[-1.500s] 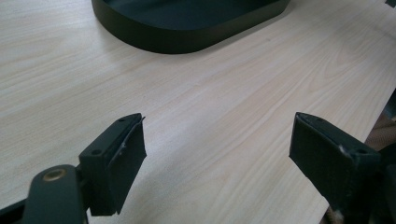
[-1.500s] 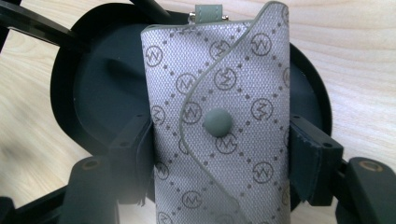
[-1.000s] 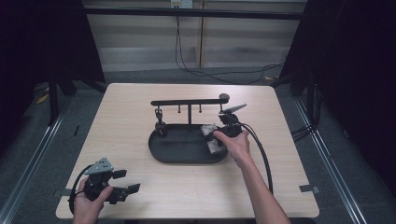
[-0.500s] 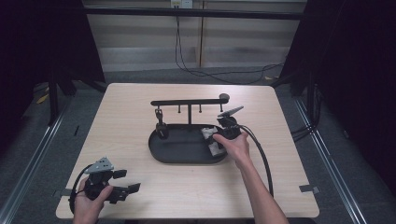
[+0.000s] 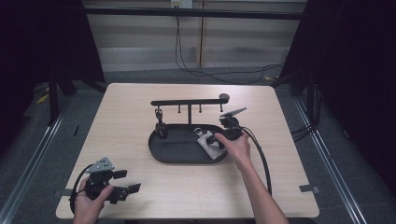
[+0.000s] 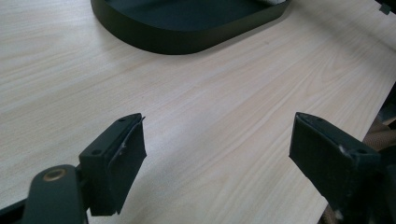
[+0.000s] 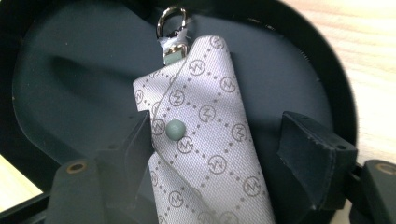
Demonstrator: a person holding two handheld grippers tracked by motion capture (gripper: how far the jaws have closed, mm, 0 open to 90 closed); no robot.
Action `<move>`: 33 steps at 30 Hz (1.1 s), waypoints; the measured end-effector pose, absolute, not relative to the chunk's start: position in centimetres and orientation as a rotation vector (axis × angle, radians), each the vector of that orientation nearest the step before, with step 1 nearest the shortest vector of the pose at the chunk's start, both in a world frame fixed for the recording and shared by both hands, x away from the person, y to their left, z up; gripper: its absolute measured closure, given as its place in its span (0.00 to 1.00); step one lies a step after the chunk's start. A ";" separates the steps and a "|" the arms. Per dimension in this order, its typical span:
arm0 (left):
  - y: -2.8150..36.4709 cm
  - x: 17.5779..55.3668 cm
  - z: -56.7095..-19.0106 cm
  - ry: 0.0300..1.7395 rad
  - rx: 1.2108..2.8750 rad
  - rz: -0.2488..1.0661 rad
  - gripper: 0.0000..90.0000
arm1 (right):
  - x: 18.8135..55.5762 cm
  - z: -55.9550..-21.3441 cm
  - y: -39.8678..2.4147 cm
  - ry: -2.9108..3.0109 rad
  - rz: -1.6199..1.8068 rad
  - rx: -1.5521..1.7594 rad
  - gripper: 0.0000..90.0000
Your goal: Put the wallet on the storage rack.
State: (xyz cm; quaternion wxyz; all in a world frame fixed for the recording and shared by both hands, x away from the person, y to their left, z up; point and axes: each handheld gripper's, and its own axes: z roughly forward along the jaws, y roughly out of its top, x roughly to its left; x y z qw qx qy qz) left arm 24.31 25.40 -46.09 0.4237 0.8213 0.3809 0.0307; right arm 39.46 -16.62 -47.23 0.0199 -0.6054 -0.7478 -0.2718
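Two grippers are seen at a pale wooden table (image 5: 140,112), the largest thing in the scene. On its middle a black oval tray (image 5: 161,153) is set, and from the tray's far side a black metal stand with a long horizontal bar (image 5: 187,101) rises on a thin post. Small hooks hang under the bar, and a small dark object (image 5: 161,128) hangs from the leftmost one down to the tray's rim; what it is cannot be made out.

At the tray's right end the right gripper (image 5: 215,139) is held by a hand that comes in from the lower edge of the high view, a black cable (image 5: 261,158) trailing back from it. Its jaws have just been opening. In the right gripper view they are seen spread on either side of a light grey fabric key pouch with a printed diamond pattern (image 7: 205,135), which lies flat on the tray floor. The left jaw is just beside the pouch's edge, the right one apart from it. A round grey snap (image 7: 175,129) sits on the pouch's flap, and a silver metal ring (image 7: 170,21) is fixed at its far end.

Near the table's front left corner the left gripper (image 5: 126,186) is held, well apart from the tray. Its jaws are spread wide over bare wood.
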 end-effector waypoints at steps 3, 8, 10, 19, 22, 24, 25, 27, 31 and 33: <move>25.4 24.3 -46.0 0.946 2.056 0.078 0.20 | 39.3 -47.0 -16.6 -2.323 -0.840 -1.875 0.29; 25.7 24.3 -45.9 0.954 2.039 0.089 0.20 | 38.9 -45.9 -16.8 -2.355 -0.912 -1.874 0.28; 25.7 24.3 -45.9 0.957 2.040 0.092 0.20 | 38.7 -45.6 -17.1 -2.364 -0.945 -1.879 0.28; 25.8 24.3 -45.9 0.962 2.034 0.106 0.20 | 37.5 -44.2 -18.7 -2.393 -1.037 -1.902 0.24; 25.8 24.3 -45.9 0.966 2.034 0.106 0.20 | 36.9 -44.2 -19.4 -2.393 -1.082 -1.911 0.23; 25.8 24.3 -45.9 0.964 2.036 0.101 0.20 | 36.6 -44.3 -19.8 -2.398 -1.068 -1.911 0.21; 25.8 24.3 -45.9 0.964 2.036 0.101 0.20 | 36.4 -44.3 -20.0 -2.395 -1.082 -1.914 0.21; 25.8 24.3 -45.9 0.965 2.034 0.103 0.20 | 36.2 -44.3 -20.3 -2.398 -1.099 -1.912 0.21; 25.9 24.3 -45.9 0.964 2.034 0.106 0.20 | 35.7 -44.1 -21.2 -2.411 -1.103 -1.913 0.19; 25.9 24.3 -45.9 0.967 2.025 0.107 0.20 | 35.2 -44.0 -22.0 -2.407 -1.123 -1.934 0.16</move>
